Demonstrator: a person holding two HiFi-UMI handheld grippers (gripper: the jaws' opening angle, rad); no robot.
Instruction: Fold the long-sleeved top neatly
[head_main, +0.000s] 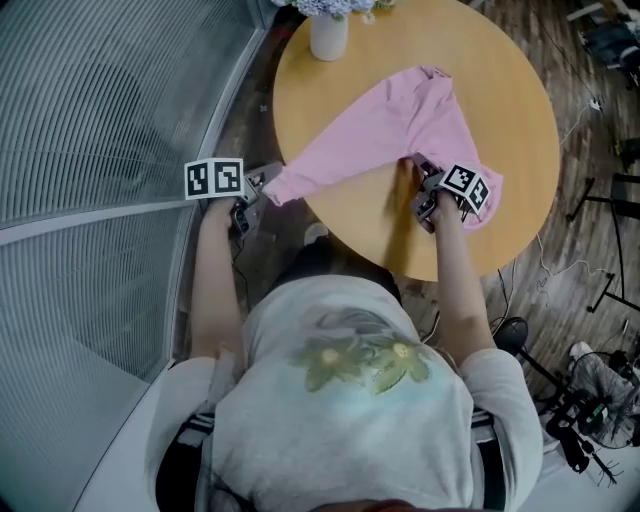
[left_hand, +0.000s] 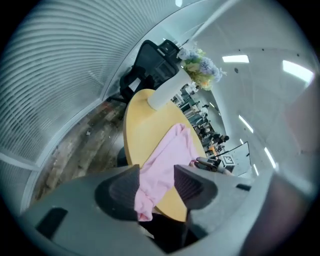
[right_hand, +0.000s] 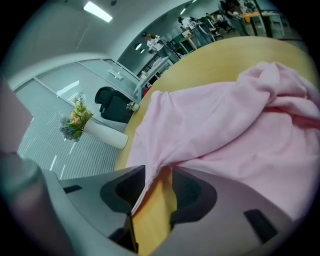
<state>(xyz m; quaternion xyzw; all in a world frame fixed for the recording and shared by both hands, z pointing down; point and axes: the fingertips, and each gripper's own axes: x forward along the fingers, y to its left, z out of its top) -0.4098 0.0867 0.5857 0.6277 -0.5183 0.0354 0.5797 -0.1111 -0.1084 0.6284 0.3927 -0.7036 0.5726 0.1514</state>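
Nearest: person standing at the near edge of the round table, one gripper in each hand.

Left gripper: just off the table's near-left edge. Jaws stand apart. A pink sleeve end hangs over the edge and droops between them, brushing one pad but not pinched.

Right gripper: over the near-right part of the table. Jaws also apart. A fold edge of the cloth lies against one jaw, bare wood shows in the gap. Nothing gripped.

Long-sleeved top: pink, spread in a rough inverted V across the table's middle. One limb runs to the near-left edge, the other to the near-right, and the peak points at the far edge. Rumpled, not yet folded flat.

Handling, by judgement: light, thin and limp. It will sag and crease wherever unsupported, and may slide a little on the smooth wood. Best taken at the cuff and at a hem corner or seam, where the layers bunch enough for the pads to bite. Lift both ends together so it stays taut.

Farthest: white vase with flowers at the far-left edge, well apart from the cloth.
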